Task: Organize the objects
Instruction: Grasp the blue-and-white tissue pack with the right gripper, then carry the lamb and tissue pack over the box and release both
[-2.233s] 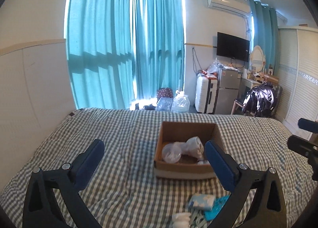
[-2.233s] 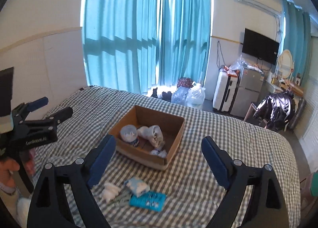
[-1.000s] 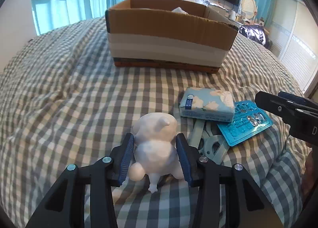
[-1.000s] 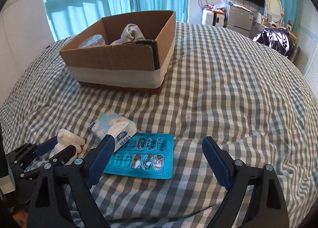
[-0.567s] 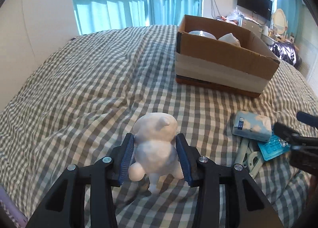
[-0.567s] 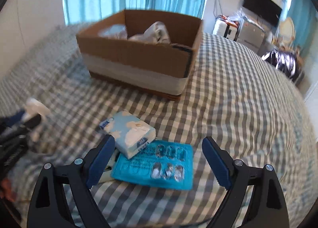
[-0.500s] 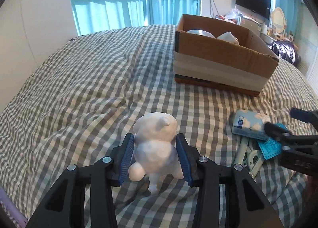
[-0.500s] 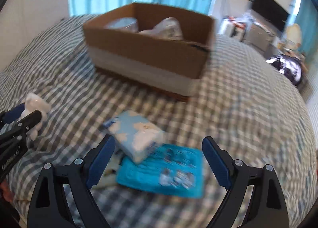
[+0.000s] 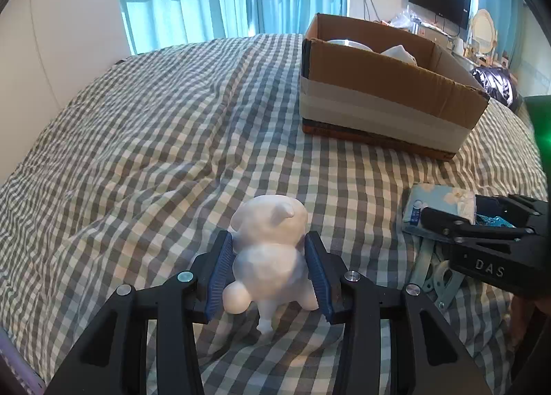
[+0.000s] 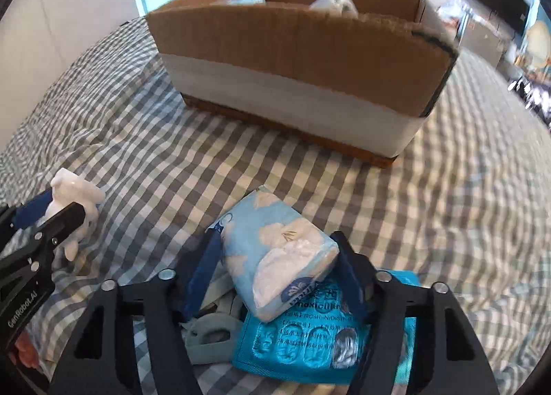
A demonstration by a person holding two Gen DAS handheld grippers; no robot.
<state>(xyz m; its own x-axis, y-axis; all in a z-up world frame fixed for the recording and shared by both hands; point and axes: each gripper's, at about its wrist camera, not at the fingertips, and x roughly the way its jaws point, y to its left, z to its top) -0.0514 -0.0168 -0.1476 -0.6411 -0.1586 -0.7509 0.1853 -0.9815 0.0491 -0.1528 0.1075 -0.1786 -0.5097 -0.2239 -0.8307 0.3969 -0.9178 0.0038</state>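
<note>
Judging from how things lie, the sorting is partly done. A cardboard box [image 9: 385,98] stands on the checked bed [image 9: 137,126] at about one o'clock in the left wrist view, and at least two pale items are already seen inside it, though what they are cannot be made out.

A white figurine [image 9: 270,257] is pinched between the blue pads of the left claw [image 9: 272,271] and appears to be held just above the bedcover, well short of the box.

In the right wrist view, a light blue tissue pack [image 10: 279,257] lies between the fingers of the right claw [image 10: 275,274]; both pads seem to touch its sides, so it is judged to be gripped, although whether it has left the bed cannot be told.

Beneath the pack, at six o'clock, a teal blister pack of pills [image 10: 310,346] and a pale grey-green pair of scissors [image 10: 210,336] remain on the bed. Four items are thus left to be boxed.
</note>
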